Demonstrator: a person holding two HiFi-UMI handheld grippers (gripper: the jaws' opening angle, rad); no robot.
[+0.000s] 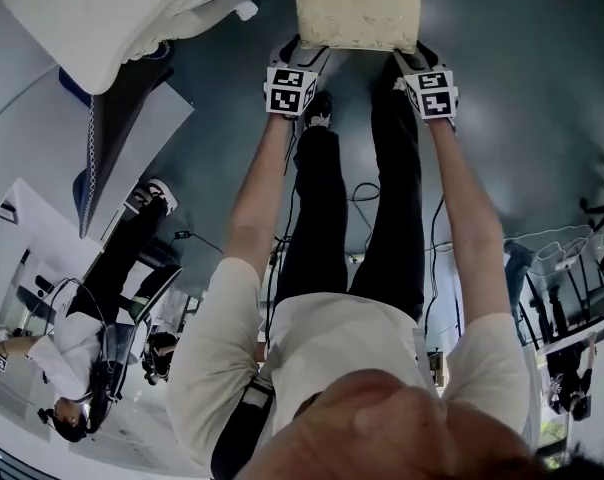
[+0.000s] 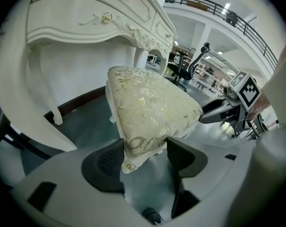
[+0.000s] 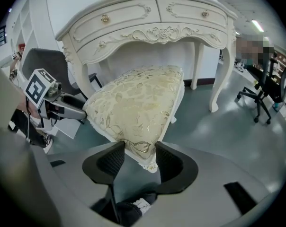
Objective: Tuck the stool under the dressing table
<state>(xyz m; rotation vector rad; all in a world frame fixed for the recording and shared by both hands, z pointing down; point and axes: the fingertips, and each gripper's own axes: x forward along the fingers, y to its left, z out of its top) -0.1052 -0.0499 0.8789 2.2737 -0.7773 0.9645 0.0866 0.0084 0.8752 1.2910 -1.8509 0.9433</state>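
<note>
Left claw and right claw are clamped on the stool's near corners before the dressing table.

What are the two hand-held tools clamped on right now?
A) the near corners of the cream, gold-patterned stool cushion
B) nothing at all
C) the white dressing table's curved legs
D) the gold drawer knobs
A: each tool's own view shows a corner of the cream, gold-patterned stool cushion pinched between its jaws, the left tool on one corner and the right tool on the other.
</note>
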